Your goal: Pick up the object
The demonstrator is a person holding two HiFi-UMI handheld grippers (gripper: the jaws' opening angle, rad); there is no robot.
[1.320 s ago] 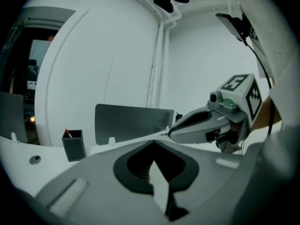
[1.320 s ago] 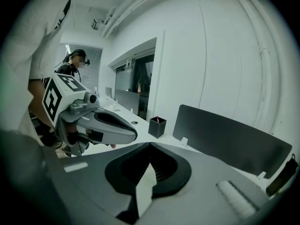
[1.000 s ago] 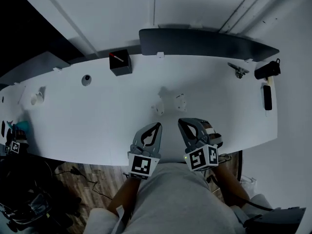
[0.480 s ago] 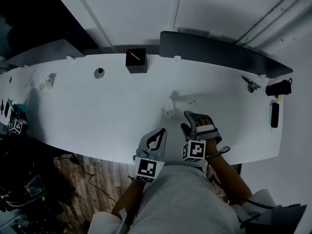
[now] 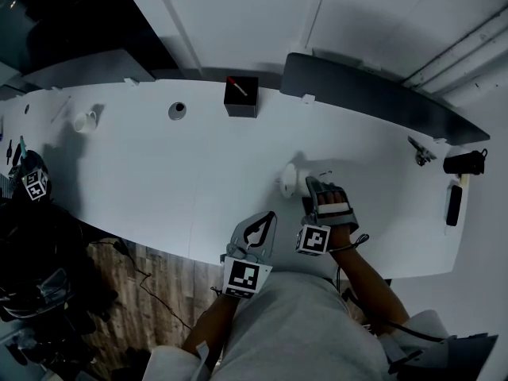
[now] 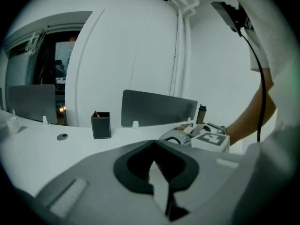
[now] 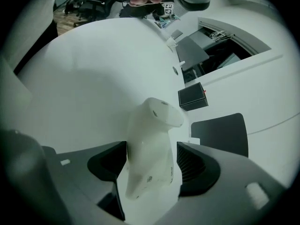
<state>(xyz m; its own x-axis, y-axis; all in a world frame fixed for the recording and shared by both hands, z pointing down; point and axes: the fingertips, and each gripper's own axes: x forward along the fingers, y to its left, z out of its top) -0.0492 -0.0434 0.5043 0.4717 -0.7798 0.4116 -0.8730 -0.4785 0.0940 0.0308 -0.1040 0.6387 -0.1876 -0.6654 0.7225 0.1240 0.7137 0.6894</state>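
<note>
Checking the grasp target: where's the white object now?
White object stands on the desk between the right tool's jaws, which have just been opening; head view, right of centre, below-right of the black box.

Bench (image 5: 143,173): bare surface from the middle out to the left end.
Middle: white object (image 5: 288,179), with bare bench on its left and behind it.
Rear edge: black pen box (image 5: 240,96) and round grommet (image 5: 176,110); grey divider panel (image 5: 373,94) stands behind.
Left end: small white cup (image 5: 83,121).
Right end: black bottle (image 5: 464,163), small metal tool (image 5: 421,151), dark bar (image 5: 453,205).
</note>
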